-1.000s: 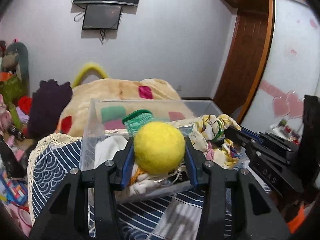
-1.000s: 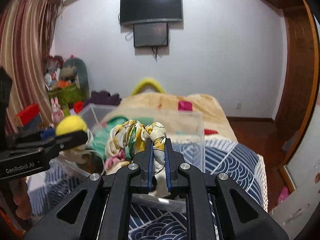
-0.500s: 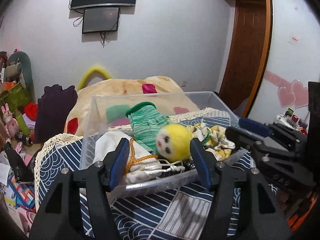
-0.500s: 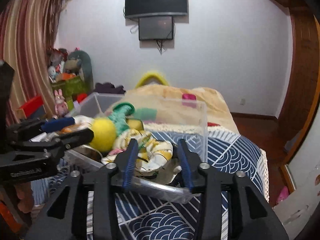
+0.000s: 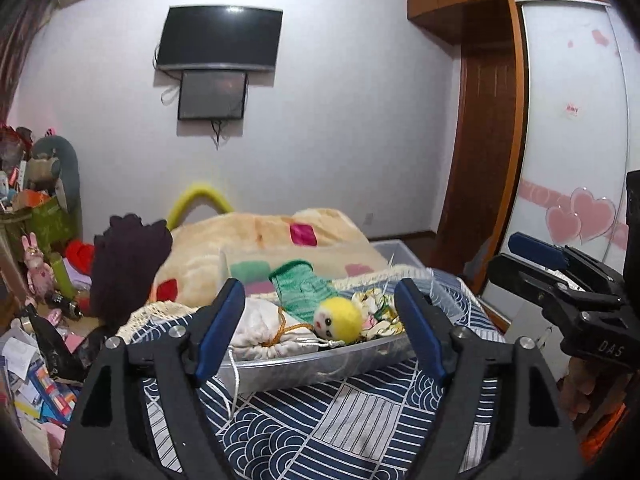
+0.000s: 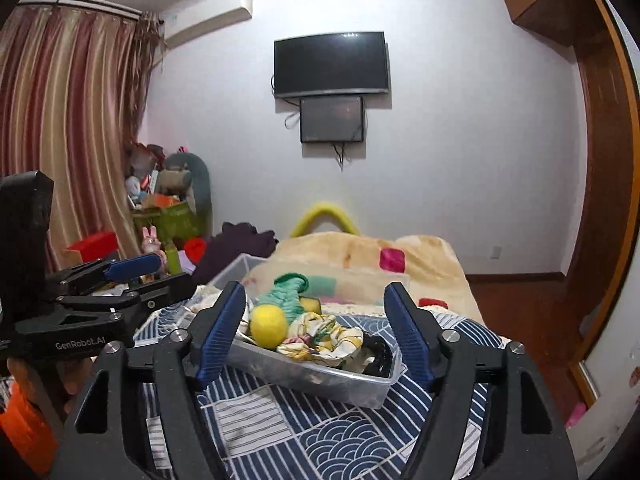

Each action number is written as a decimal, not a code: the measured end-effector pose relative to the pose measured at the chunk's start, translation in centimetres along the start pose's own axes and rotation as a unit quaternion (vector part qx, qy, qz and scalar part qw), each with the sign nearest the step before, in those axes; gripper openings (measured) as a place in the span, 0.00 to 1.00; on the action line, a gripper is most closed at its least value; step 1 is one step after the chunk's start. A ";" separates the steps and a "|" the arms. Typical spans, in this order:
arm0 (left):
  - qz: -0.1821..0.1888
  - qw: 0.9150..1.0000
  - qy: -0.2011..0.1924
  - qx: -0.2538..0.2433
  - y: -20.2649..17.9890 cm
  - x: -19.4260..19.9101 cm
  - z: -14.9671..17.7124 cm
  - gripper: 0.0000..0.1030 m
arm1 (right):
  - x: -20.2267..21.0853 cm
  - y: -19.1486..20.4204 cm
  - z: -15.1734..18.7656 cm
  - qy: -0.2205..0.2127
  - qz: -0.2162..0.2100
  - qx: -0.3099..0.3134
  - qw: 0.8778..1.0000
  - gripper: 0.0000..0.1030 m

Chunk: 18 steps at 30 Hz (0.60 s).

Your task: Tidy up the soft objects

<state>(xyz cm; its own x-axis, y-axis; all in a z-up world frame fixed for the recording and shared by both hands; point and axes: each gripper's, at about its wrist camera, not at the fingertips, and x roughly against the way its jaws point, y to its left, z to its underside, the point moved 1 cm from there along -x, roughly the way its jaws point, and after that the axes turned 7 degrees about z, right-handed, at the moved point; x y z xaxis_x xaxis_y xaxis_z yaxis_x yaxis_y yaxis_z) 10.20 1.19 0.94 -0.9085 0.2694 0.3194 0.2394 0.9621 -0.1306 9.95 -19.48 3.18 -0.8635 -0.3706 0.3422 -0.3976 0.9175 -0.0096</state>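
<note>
A clear plastic bin (image 5: 320, 368) sits on the blue patterned cover. In it lie a yellow-headed doll (image 5: 338, 318) with a green knitted body (image 5: 300, 292), a white drawstring bag (image 5: 272, 328) and a floral cloth (image 5: 380, 316). My left gripper (image 5: 320, 332) is open and empty, held back from the bin's near side. My right gripper (image 6: 316, 332) is open and empty, also back from the bin (image 6: 320, 380). The right wrist view shows the doll's yellow head (image 6: 268, 326) and the floral cloth (image 6: 324, 338) inside.
A beige blanket (image 5: 272, 232) with coloured patches lies behind the bin. A dark purple plush (image 5: 128, 264) and cluttered toys (image 5: 36, 280) stand at the left. A wooden door (image 5: 484, 160) and a wardrobe panel with hearts (image 5: 576, 216) are at the right.
Both grippers opened, letting the yellow doll and the floral cloth drop into the bin, then drew back and up from it.
</note>
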 end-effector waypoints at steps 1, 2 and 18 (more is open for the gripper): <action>0.001 1.000 -0.005 0.001 -0.1 0.5 0.0 0.79 | 0.3 0.1 -0.1 -0.003 0.001 -0.001 1.000 0.72; 0.002 1.000 -0.009 0.002 -0.1 1.0 -0.1 0.81 | 0.4 0.2 -0.1 -0.007 0.000 -0.003 1.000 0.76; -0.017 0.999 -0.047 -0.007 -0.9 4.4 0.8 0.97 | 1.5 1.6 0.9 -0.026 0.016 0.003 1.000 0.83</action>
<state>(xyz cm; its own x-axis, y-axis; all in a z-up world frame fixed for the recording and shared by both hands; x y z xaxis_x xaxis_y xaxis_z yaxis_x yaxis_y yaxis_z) 5.67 1.46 1.73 -0.9445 0.2317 0.2330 0.2118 0.9714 -0.1074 7.68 -18.68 2.80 -0.8912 -0.3475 0.2917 -0.3705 0.9285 -0.0261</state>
